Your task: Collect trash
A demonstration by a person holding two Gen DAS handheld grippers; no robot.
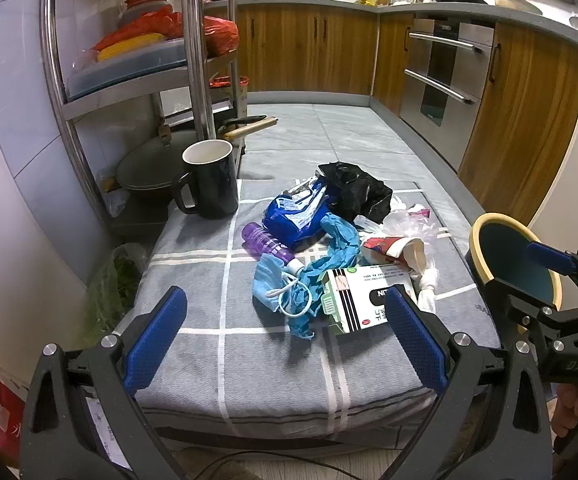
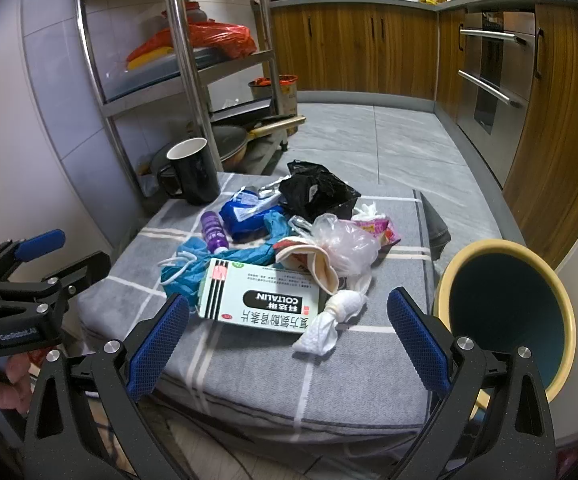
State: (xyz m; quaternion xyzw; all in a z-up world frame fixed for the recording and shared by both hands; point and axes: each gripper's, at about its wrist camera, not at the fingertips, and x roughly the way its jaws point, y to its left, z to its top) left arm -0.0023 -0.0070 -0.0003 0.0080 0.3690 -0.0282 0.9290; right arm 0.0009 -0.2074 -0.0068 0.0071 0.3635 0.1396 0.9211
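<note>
A heap of trash lies on a grey checked cushion (image 1: 249,360): a white medicine box (image 2: 261,298), a knotted white tissue (image 2: 331,322), blue gloves and a face mask (image 1: 281,284), a purple bottle (image 1: 267,240), a blue packet (image 1: 295,216), a black bag (image 2: 317,190) and a clear plastic bag (image 2: 345,244). A yellow bin with a dark teal inside (image 2: 505,312) stands at the cushion's right edge. My left gripper (image 1: 285,336) is open and empty before the heap. My right gripper (image 2: 289,340) is open and empty, near the box and tissue.
A black mug (image 1: 209,180) stands on the cushion's far left corner. A steel rack (image 1: 193,60) with pans and bags is behind it on the left. Wooden cabinets and an oven (image 1: 441,76) line the back and right. Grey tiled floor lies beyond the cushion.
</note>
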